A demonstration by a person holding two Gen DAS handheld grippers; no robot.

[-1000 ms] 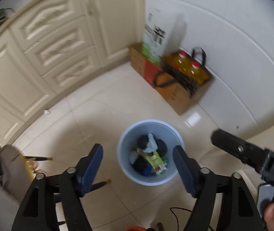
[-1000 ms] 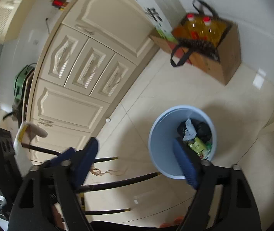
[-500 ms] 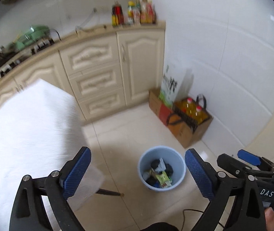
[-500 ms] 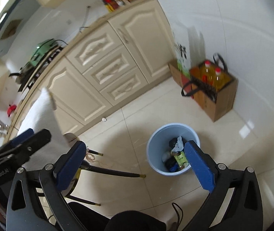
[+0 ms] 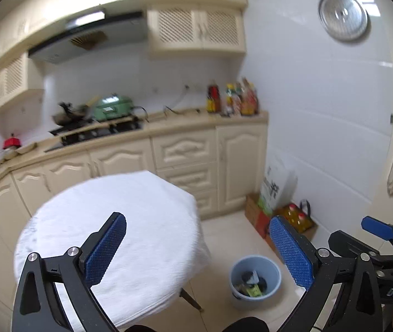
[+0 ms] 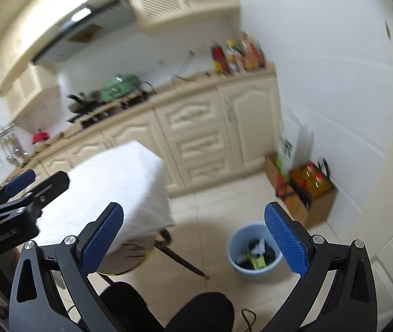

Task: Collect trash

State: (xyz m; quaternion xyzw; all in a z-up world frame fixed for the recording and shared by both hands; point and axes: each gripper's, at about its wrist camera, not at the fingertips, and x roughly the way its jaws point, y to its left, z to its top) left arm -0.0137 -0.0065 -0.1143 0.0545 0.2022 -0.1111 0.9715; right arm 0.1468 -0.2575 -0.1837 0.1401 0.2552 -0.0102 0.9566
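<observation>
Several wrappers fill blue bin (image 5: pixel 255 279) on floor.

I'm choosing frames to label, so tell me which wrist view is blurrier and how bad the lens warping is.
Right wrist view: more motion smear, the condiment bottles and stove area streaked; its gripper fingers stay sharp. Left wrist view: milder blur, the tablecloth edge soft, the blue bin fairly clear. Both: strong fisheye bending of cabinets, black corner vignette.
</observation>
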